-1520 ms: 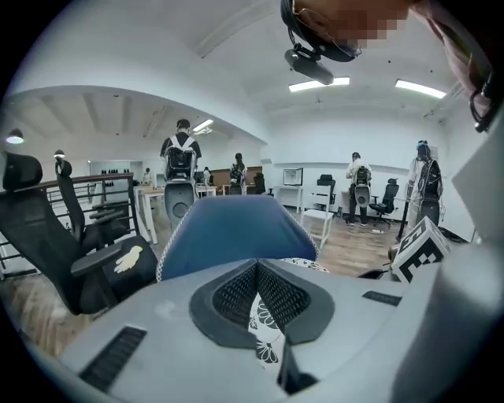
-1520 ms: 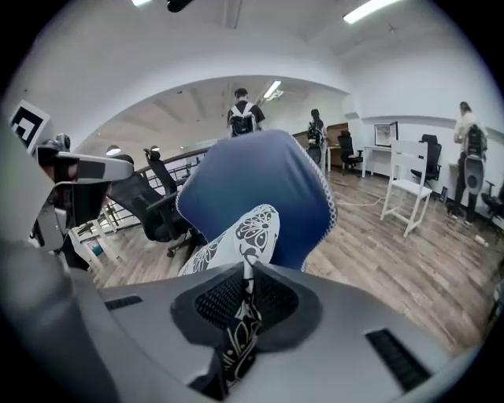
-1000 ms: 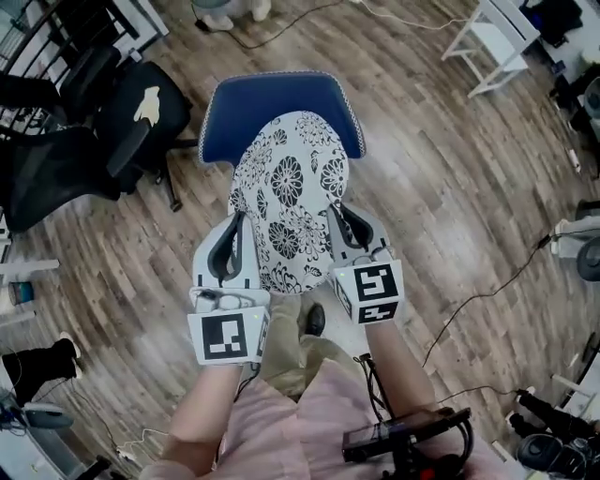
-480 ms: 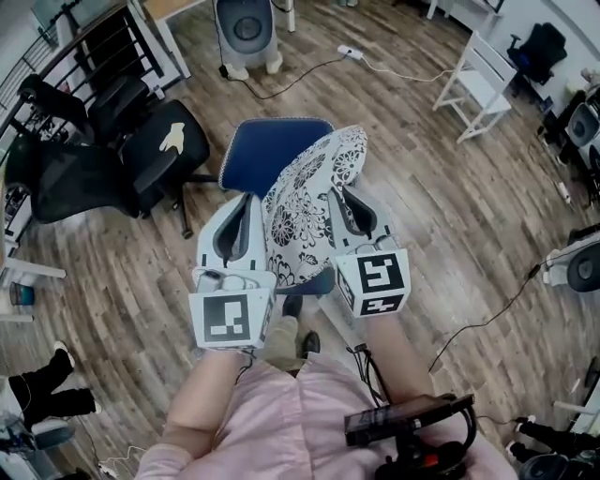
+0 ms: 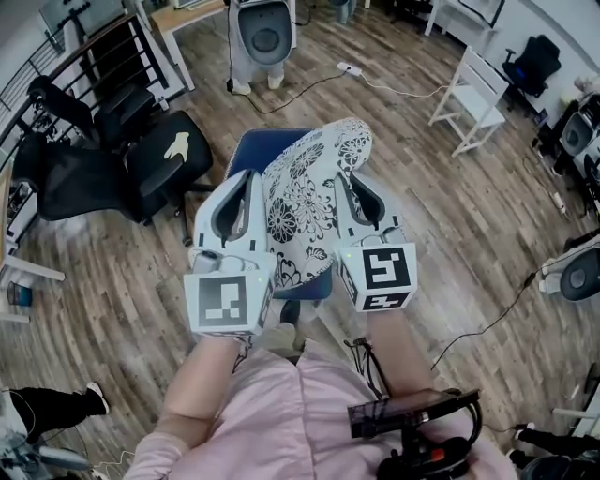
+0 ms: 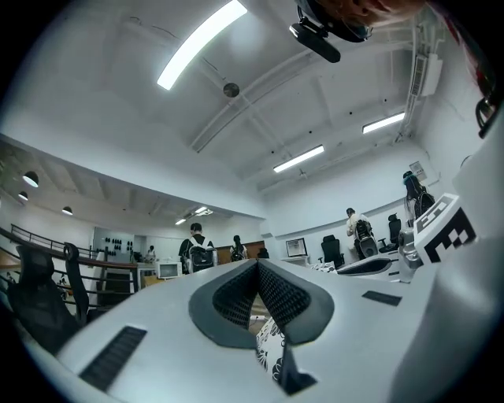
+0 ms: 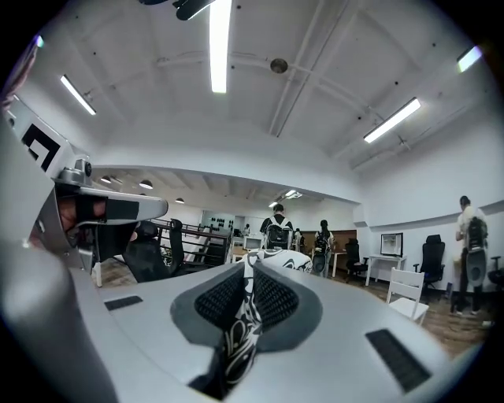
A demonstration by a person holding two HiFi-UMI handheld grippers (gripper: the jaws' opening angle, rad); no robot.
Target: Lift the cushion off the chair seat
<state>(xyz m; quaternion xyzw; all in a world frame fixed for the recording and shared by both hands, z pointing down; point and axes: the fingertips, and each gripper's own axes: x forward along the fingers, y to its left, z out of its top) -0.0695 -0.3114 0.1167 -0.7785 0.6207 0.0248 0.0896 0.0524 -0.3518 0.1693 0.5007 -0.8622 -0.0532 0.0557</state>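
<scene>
A white cushion with black flower print [image 5: 307,202] hangs in the air between my two grippers, above the blue chair seat [image 5: 251,150], which shows behind and under it. My left gripper [image 5: 251,180] is shut on the cushion's left edge. The right gripper [image 5: 349,186] is shut on its right edge. In the left gripper view the jaws [image 6: 257,271] meet, with printed cushion fabric [image 6: 270,348] showing just below them. A strip of the cushion [image 7: 236,334] is pinched between the pads of the right gripper [image 7: 250,277] in its own view.
Black office chairs [image 5: 141,155] stand close at the left by a railing [image 5: 89,52]. A white chair [image 5: 480,89] is at the back right and a white machine [image 5: 262,28] at the back. Cables [image 5: 487,319] cross the wooden floor. People stand far off [image 7: 277,228].
Both grippers have risen with the cushion. It lay flat on the blue seat a second ago and now hangs clear above it, tilted toward the right.
</scene>
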